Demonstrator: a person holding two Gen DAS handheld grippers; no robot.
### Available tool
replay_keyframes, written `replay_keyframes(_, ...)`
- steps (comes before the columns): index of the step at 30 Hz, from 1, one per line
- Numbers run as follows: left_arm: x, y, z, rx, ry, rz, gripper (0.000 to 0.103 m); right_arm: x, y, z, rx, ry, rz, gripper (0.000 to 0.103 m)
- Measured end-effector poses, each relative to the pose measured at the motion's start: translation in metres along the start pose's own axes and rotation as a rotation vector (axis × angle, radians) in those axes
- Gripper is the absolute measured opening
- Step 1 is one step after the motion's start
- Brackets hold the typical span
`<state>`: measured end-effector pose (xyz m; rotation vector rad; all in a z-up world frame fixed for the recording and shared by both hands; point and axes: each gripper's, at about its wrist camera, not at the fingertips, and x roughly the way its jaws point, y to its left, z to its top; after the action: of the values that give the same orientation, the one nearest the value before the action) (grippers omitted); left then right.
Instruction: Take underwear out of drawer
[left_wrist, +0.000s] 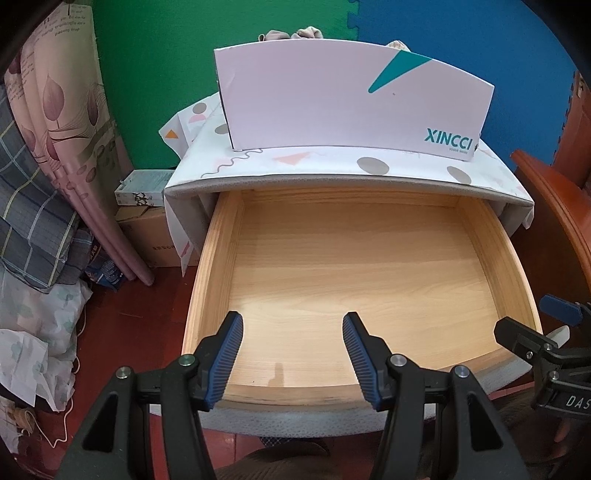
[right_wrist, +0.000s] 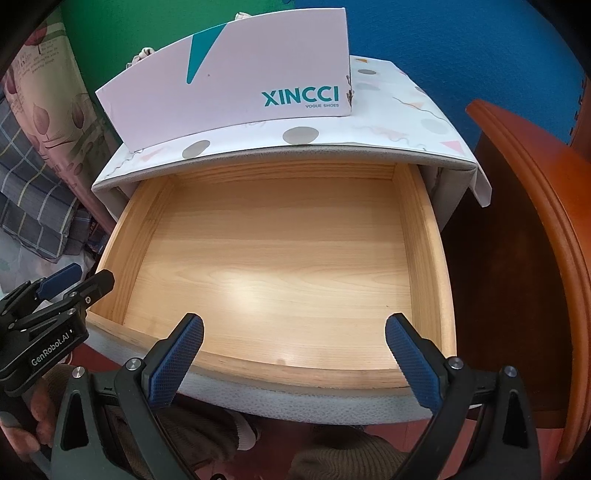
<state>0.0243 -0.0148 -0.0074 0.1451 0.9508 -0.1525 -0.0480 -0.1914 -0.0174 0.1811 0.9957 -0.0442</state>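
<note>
A: The drawer stands pulled out and its wooden floor is bare — no underwear shows in it in either view.

B: Where is it, then?

A: Cloth peeks over the far edge of the box on top of the cabinet. That may be the underwear; too little shows to be sure.

B: And the tools?

A: The left gripper hangs over the drawer's front edge, jaws parted about halfway, nothing between them. The right gripper hangs beside it, spread wider, also empty. Both tilt down into the drawer — likely to check that it is empty.

B: So the task looks done.
</note>
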Motion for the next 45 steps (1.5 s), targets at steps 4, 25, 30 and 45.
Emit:
replay_keyframes(4,0.0,-0.001,0.0,0.003,0.001,0.001,0.058,0.001,0.0,0.0,-0.003,0.002,-0.007,0.098)
replay_keyframes(25,0.001,-0.003,-0.001,0.015,0.004,0.03,0.058,0.009,0.008,0.001,-0.052,0.041,-0.128,0.098)
replay_keyframes(30,0.001,-0.003,-0.002,0.017,0.003,0.031,0.058,0.011,0.008,0.001,-0.052,0.044,-0.128,0.098)
replay_keyframes(45,0.0,-0.003,-0.002,0.018,-0.001,0.028,0.058,0.011,0.008,0.0,-0.051,0.045,-0.126,0.098)
